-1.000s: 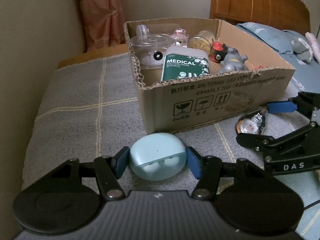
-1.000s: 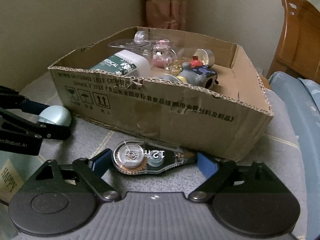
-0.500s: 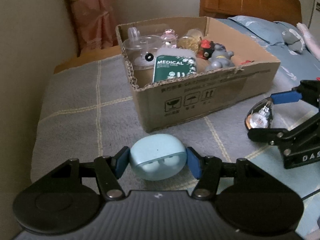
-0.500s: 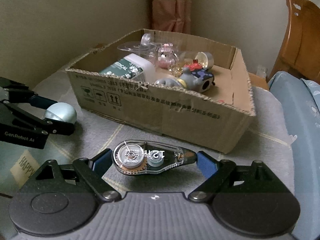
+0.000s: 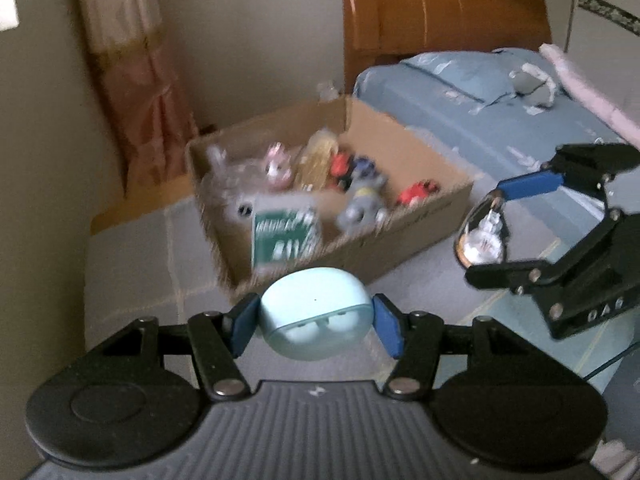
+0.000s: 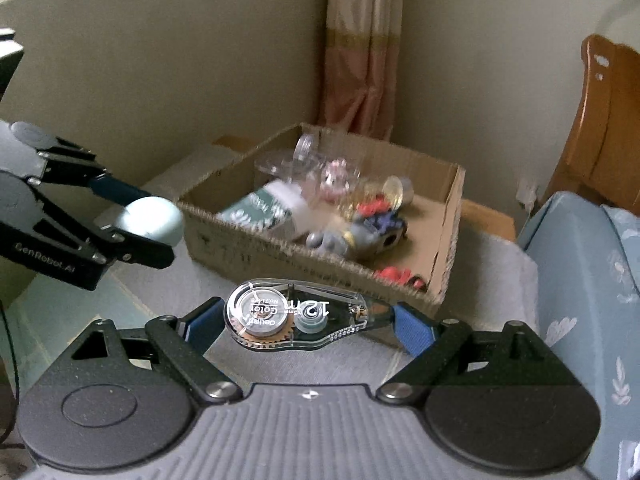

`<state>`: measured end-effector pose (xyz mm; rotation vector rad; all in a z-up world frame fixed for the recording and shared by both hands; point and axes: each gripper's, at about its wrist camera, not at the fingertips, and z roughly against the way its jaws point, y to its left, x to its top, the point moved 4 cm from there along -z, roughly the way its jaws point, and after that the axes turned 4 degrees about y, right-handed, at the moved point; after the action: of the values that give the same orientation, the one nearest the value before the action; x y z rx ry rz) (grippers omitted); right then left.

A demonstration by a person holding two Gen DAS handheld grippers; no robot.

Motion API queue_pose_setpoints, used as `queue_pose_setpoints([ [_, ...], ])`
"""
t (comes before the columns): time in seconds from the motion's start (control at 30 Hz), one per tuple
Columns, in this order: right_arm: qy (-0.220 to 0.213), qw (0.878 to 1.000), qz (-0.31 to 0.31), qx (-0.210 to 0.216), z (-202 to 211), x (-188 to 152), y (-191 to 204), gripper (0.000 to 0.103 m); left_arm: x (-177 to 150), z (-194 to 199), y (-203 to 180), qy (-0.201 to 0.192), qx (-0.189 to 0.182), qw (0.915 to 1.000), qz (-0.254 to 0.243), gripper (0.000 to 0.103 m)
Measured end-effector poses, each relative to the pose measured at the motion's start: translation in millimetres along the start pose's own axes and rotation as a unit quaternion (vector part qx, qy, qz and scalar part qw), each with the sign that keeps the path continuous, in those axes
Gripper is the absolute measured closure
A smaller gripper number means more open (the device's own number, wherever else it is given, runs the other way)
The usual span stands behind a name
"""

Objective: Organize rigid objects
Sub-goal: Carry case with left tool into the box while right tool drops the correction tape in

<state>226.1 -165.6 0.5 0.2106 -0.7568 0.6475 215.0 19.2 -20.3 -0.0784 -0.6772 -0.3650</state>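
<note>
Both tongs loaded, held above the grey blanket, short of the box.
Left tongs pinch a pale blue earbud case; right tongs, spread wide, clamp a clear correction-tape dispenser end to end. The cardboard box at 12 o'clock already holds bottles and toys. Judged left: drop both items in.
</note>
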Motion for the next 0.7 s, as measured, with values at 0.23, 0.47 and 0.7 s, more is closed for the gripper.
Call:
queue_pose_setpoints([
  [0.23,-0.019,1.000,0.002,-0.011,2.7,19.0,-16.6,0.010,48.2,-17.4,-5.4,-0.028,0.001,0.9991,-0.032,0.043],
  [0.47,-0.024,1.000,-0.008,-0.016,-10.9,39.9,-38.9,0.010,89.5,-57.4,-1.5,-0.026,0.002,0.9989,-0.039,0.043],
  [0.7,-0.018,1.000,-0.017,-0.018,-28.4,48.6,-52.9,0.010,101.8,-91.5,8.0,-0.003,0.011,0.9995,-0.030,0.043],
])
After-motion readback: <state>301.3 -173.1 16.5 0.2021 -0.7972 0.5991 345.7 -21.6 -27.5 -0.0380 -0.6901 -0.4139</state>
